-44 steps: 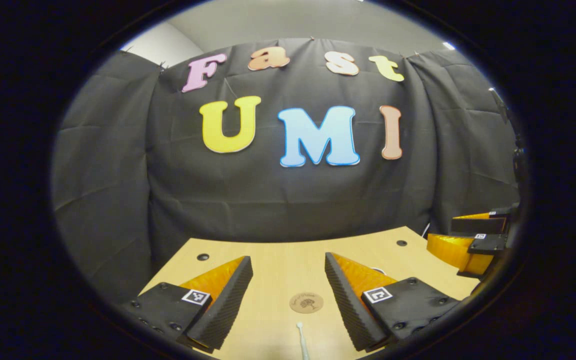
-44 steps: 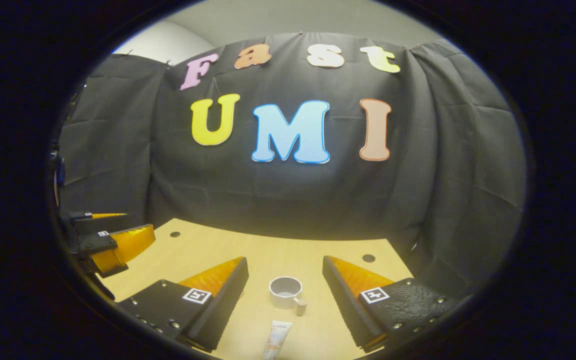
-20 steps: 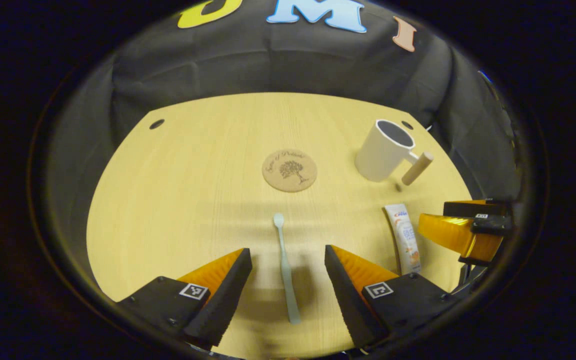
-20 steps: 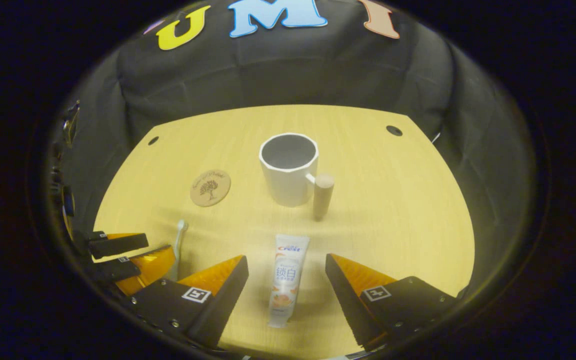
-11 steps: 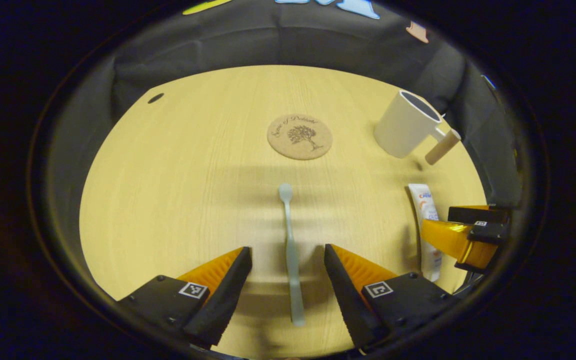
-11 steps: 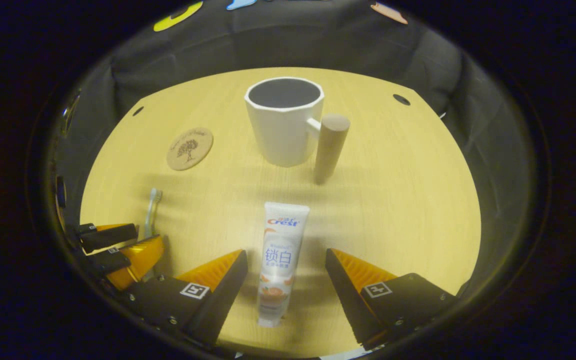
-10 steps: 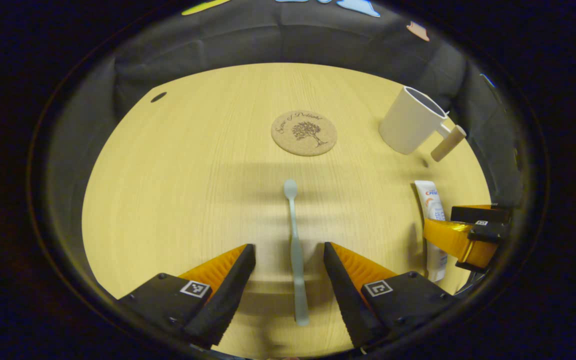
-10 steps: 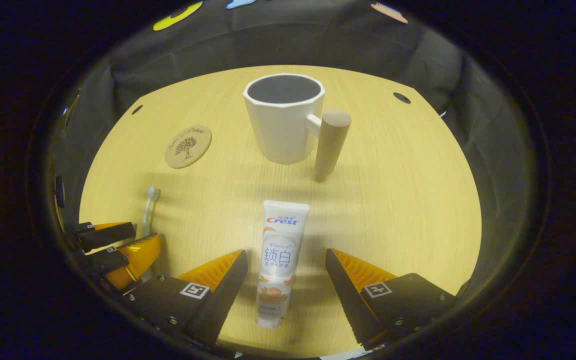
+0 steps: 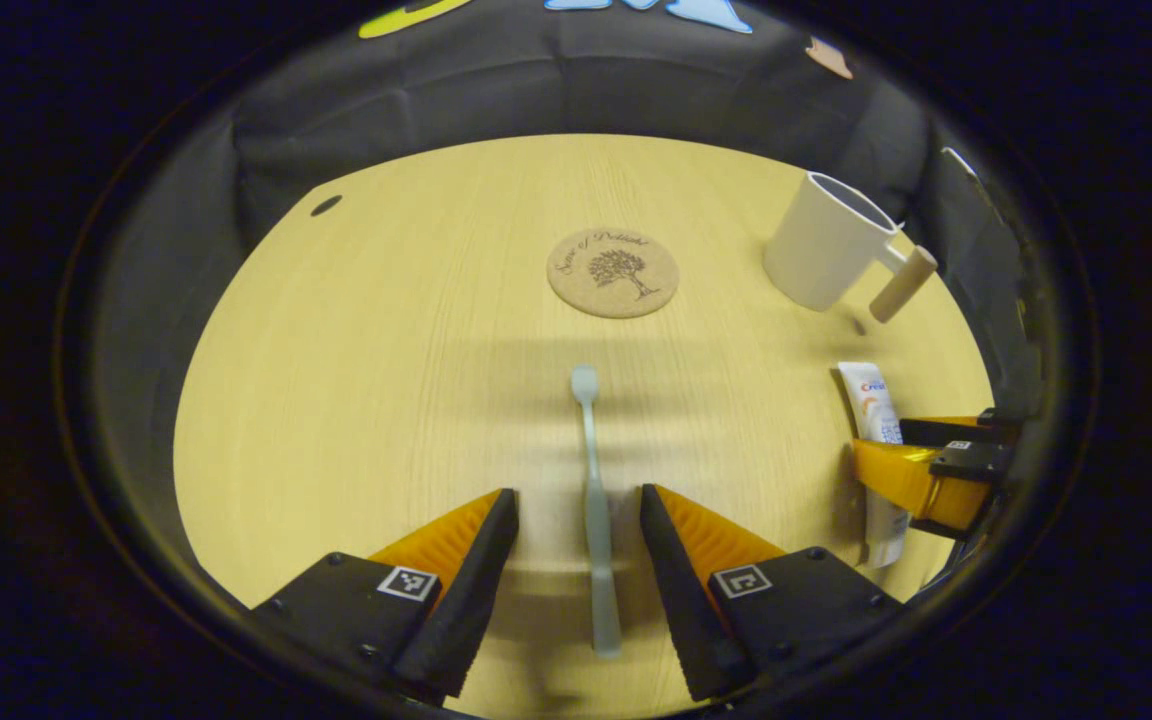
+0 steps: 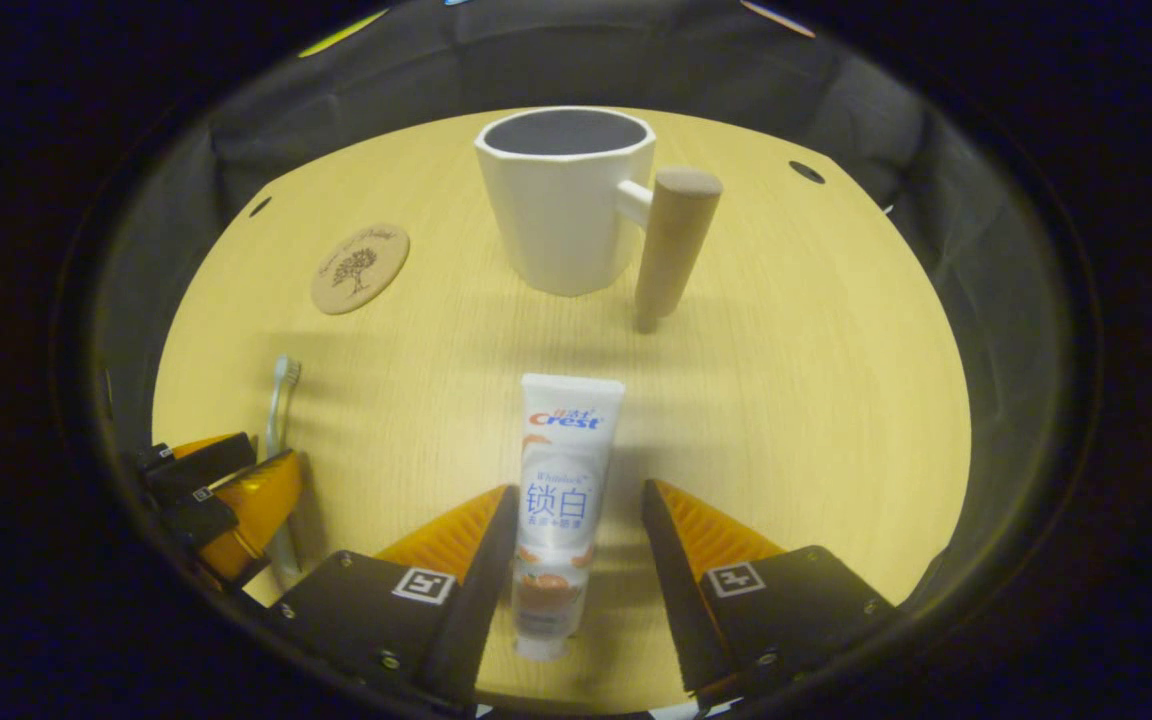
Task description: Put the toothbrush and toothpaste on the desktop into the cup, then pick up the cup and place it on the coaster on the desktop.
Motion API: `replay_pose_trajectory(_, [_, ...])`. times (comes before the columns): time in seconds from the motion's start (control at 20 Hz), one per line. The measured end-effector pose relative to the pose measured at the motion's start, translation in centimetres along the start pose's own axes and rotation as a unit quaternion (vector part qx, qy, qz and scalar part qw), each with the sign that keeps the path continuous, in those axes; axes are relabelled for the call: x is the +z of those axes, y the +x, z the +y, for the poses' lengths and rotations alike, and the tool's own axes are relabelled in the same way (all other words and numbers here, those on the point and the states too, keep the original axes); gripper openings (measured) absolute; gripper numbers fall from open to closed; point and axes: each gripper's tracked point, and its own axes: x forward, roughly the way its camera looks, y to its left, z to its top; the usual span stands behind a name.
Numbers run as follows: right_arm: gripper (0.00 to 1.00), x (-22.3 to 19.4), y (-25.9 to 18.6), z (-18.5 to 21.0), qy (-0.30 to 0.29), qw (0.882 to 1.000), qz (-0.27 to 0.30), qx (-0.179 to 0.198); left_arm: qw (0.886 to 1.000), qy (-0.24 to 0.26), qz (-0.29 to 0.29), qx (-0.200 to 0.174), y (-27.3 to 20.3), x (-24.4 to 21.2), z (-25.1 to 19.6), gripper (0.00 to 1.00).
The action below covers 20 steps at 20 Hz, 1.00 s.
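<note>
Left gripper (image 9: 570, 500): low over the desk (image 9: 356, 360), its two fingers apart with a gap on each side of the brush handle; neither finger touches it.
Brush (image 9: 591, 500): a pale toothbrush lying flat on the desk, handle running between the left gripper's fingers, head pointing straight ahead, away from the gripper.
Coaster (image 9: 613, 272): a round cork disc with a tree print, flat on the desk ahead of the left gripper, past the brush head and apart from it.
Right gripper (image 10: 576, 500): also low over the desk, fingers apart on either side of the tube; its left finger is right against the tube's edge, though contact cannot be told, and its right finger stands off with a gap.
Tube (image 10: 561, 500): a white toothpaste tube lying flat, cap end nearest the right gripper and between its fingers, flat crimped end pointing ahead toward the cup.
Cup (image 10: 564, 205): a white faceted mug standing upright, empty, straight ahead of the right gripper and beyond the tube, with bare desk between them.
Handle (image 10: 671, 245): a wooden peg on the cup's right side as the right gripper faces it.
In the way: bare desk lies between each gripper's fingers and its item.
Across views: from the left gripper the cup stands far to the right; from the right gripper the coaster lies ahead to the left, and the brush lies far left beside the other gripper.
</note>
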Motion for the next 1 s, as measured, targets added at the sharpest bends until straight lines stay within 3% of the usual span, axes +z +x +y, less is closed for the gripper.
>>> replay_pose_trajectory(0.05, [0.6, -0.3, 0.6, -0.1, 0.007, 1.0, 0.009, 0.001, 1.0, 0.004, -0.001, -0.002, 0.0, 0.2, -0.2, 0.79])
replay_pose_trajectory(0.1, [0.54, -0.2, 0.0, -0.1, 0.008, 1.0, 0.015, 0.002, 1.0, 0.009, 0.002, -0.002, 0.1, 0.2, -0.2, 0.63])
replay_pose_trajectory(0.2, [0.52, -0.2, -0.2, -0.1, 0.014, 1.0, 0.028, 0.001, 1.0, 0.014, 0.007, -0.003, 0.1, 0.3, -0.2, 0.6])
replay_pose_trajectory(0.25, [0.39, -0.2, 0.0, -0.1, 0.009, 1.0, 0.029, 0.002, 1.0, 0.019, 0.002, -0.006, 0.2, 0.6, -0.3, 0.45])
replay_pose_trajectory(0.35, [0.32, -0.2, -0.1, 0.0, 0.01, 0.999, 0.036, 0.006, 1.0, 0.01, 0.001, 0.001, 0.6, 0.7, -0.2, 0.17])
replay_pose_trajectory(0.4, [0.25, -0.1, -0.1, 0.2, 0.014, 0.999, 0.035, 0.012, 1.0, 0.013, 0.006, 0.004, 0.6, 0.6, -0.4, 0.18])
replay_pose_trajectory(0.45, [0.25, -0.1, 0.1, 0.2, 0.018, 0.999, 0.038, 0.016, 1.0, 0.017, -0.001, 0.005, 0.5, 0.7, -0.6, 0.19])
replay_pose_trajectory(0.5, [0.25, 0.1, 0.0, 0.3, 0.027, 0.999, 0.032, 0.022, 1.0, 0.014, 0.006, 0.007, 0.5, 0.6, -0.4, 0.11])
replay_pose_trajectory(0.55, [0.16, -0.2, -0.3, 0.8, 0.046, 0.997, 0.043, 0.042, 1.0, 0.014, 0.001, 0.007, 0.5, 0.8, -0.3, 0.1])
replay_pose_trajectory(0.7, [0.16, 0.0, -0.3, 1.0, 0.098, 0.992, 0.04, 0.066, 1.0, 0.01, 0.002, 0.007, 0.5, 0.8, -0.1, 0.11])
replay_pose_trajectory(1.0, [0.16, 0.0, -0.3, 1.2, 0.11, 0.991, 0.018, 0.081, 1.0, -0.001, -0.016, -0.005, 0.4, 1.3, -0.2, 0.1])
